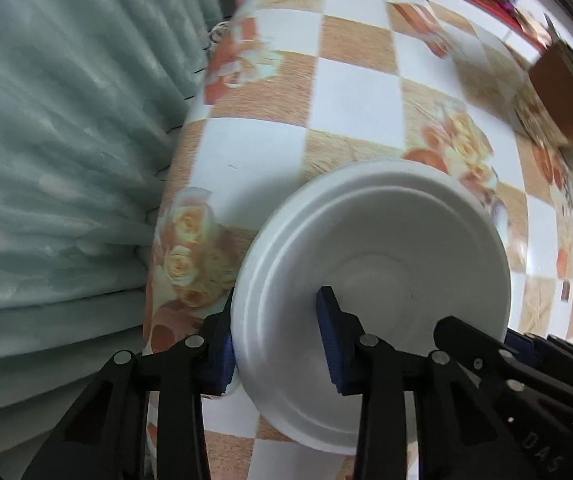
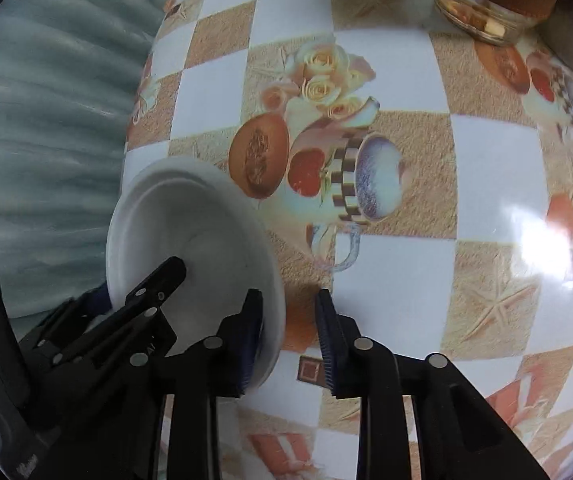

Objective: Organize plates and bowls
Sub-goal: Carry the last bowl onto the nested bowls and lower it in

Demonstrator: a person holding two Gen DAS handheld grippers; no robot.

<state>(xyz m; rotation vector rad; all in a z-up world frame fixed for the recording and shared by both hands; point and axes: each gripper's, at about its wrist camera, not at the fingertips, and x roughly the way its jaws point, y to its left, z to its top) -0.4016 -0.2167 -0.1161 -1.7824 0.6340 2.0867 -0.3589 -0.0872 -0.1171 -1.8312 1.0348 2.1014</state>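
Fingers [image 1: 330, 332] of your L gripper [image 1: 278, 304] straddle the near-left wall of the white foam bowl [image 1: 386, 240]: outer pad is against the rim's outside, inner pad sits inside on the stepped wall. Jaws are narrowed and look clamped on that wall. The gripper points straight down.

Your R gripper [image 2: 288, 300] is at the opposite side of the same bowl. Its inner finger is over the bowl's inside edge and its outer finger is beyond the rim, over the cloth. Jaws are narrow, w/ the rim between them, but a strip of cloth shows between rim and outer pad, so no pinch on that side as far as you can see. In the L view, the R gripper's black fingers show at the bowl's right edge.

Bowl is upright and empty, resting on the checked tablecloth [image 1: 350, 80] near the table's edge, just beside the pale green curtain [image 1: 66, 160] that hangs along that side.

Further out, the cloth runs on in white & tan squares w/ printed roses, fruit and cups. At the far end, well apart from the bowl, stands a glass jar [image 2: 486, 8] w/ a cork lid. Things beyond that are too blurred to tell.
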